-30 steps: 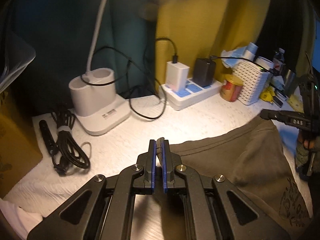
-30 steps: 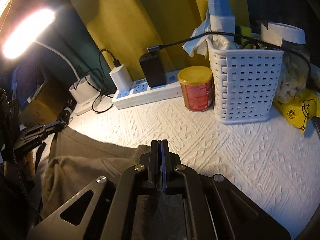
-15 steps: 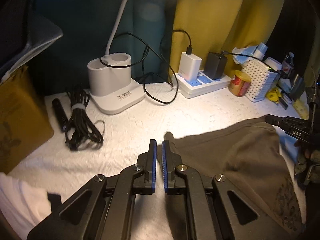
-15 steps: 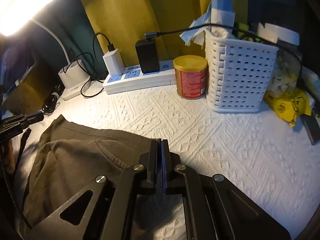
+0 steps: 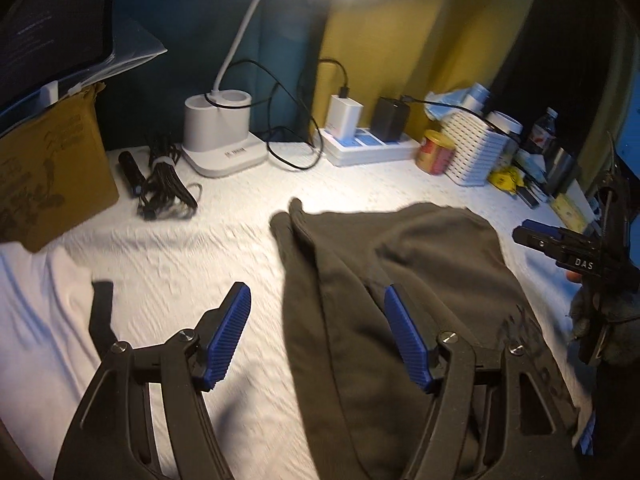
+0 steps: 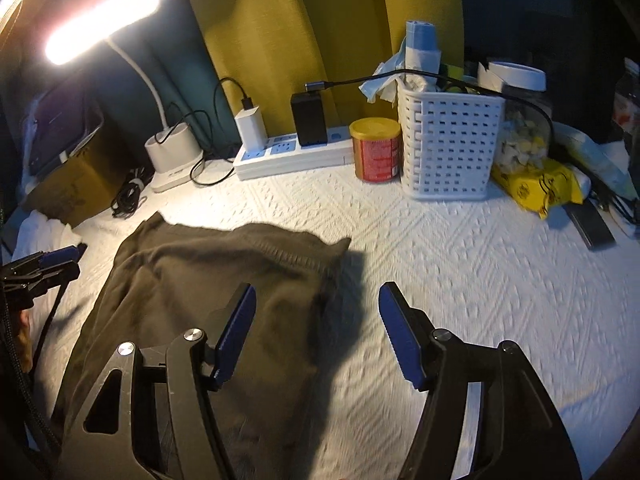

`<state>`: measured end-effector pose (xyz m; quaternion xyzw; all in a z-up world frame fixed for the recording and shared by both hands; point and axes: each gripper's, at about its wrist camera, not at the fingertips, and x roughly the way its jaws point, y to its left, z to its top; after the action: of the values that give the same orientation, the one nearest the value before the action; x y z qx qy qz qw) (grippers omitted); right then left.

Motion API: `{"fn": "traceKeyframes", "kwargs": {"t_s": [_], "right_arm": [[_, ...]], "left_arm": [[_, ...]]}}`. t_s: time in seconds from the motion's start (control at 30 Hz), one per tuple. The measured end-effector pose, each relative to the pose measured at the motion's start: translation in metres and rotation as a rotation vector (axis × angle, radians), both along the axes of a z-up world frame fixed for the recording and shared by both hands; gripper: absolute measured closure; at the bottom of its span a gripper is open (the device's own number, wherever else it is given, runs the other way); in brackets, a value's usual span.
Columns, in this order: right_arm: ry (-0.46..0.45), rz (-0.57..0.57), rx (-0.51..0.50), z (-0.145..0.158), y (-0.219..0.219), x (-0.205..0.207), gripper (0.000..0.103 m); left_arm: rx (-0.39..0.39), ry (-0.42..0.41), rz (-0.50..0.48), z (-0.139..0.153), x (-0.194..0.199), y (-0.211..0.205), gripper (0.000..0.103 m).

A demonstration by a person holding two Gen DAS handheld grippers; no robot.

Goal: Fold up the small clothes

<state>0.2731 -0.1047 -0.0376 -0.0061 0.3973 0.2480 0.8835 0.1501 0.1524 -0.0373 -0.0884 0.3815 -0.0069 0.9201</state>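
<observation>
A dark olive garment (image 5: 404, 280) lies folded on the white textured cloth; it also shows in the right wrist view (image 6: 208, 292). My left gripper (image 5: 316, 332) is open and empty, raised above the garment's left edge. My right gripper (image 6: 316, 332) is open and empty, raised above the garment's right edge. The right gripper also shows at the right of the left wrist view (image 5: 560, 244), and the left gripper at the left of the right wrist view (image 6: 48, 268).
Along the back stand a white lamp base (image 5: 224, 140), a power strip with chargers (image 5: 368, 144), a red can (image 6: 376, 148) and a white basket (image 6: 448, 144). A coiled black cable (image 5: 164, 184) and a brown box (image 5: 48, 172) lie at the left. A yellow packet (image 6: 536, 188) lies at the right.
Both grippers were shut on the garment's top edge; they have opened, let it go and drawn back and up. The garment now lies flat on the cloth.
</observation>
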Motion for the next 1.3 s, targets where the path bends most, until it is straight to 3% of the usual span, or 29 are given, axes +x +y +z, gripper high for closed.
{"fn": "traceKeyframes", "kwargs": {"t_s": [0.73, 1.13, 1.17, 1.2, 1.23, 1.3], "right_arm": [[0.049, 0.012, 0.009, -0.012, -0.031, -0.097, 0.036], [0.065, 0.010, 0.024, -0.022, -0.040, -0.128, 0.036], [0.066, 0.012, 0.026, -0.023, -0.040, -0.130, 0.036], [0.068, 0.014, 0.027, -0.024, -0.039, -0.132, 0.036], [0.070, 0.018, 0.029, -0.025, -0.038, -0.133, 0.036], [0.071, 0.025, 0.032, -0.026, -0.037, -0.138, 0.036]], "left_arm": [[-0.058, 0.092, -0.043, -0.031, -0.093, -0.056, 0.034], [-0.004, 0.123, -0.153, -0.046, -0.120, -0.087, 0.036], [0.013, 0.115, -0.159, -0.047, -0.120, -0.089, 0.041], [0.026, 0.112, -0.166, -0.047, -0.120, -0.090, 0.064], [0.025, 0.110, -0.169, -0.047, -0.119, -0.090, 0.080], [0.016, 0.104, -0.175, -0.044, -0.121, -0.089, 0.099]]}}
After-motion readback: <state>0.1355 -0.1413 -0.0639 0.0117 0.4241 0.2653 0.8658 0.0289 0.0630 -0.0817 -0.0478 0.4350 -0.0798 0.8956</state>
